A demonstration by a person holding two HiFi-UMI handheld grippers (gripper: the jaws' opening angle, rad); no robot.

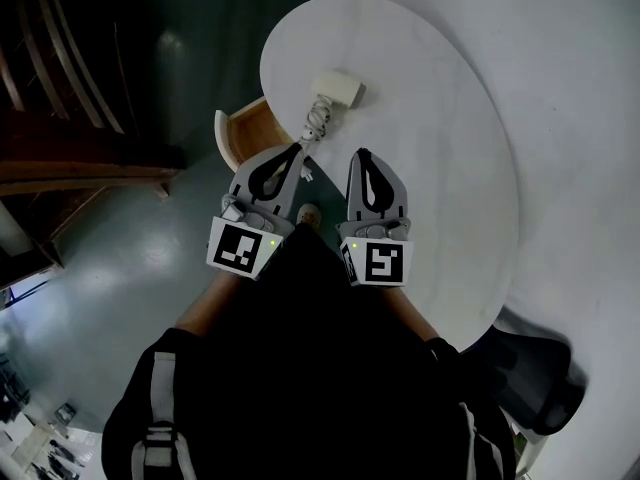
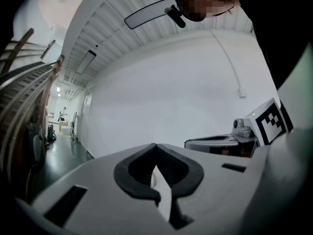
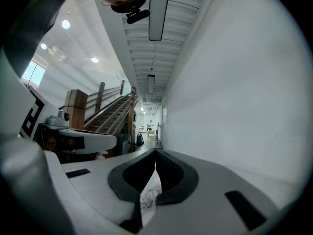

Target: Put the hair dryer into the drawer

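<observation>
Reach step, seemingly: left hand-held gripper and right hand-held gripper both shut, empty, short of dryer lying on desk near open drawer. Next: part jaws, grip dryer.

I'm getting heavy fisheye vignetting on both gripper views, bright ceiling lights, and a dim, probably underexposed floor in the head view.

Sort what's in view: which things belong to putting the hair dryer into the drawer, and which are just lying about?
Job: hair dryer; open drawer; left hand-held gripper; right hand-held gripper, both shut and empty.
Lying about: white table; wooden staircase.
</observation>
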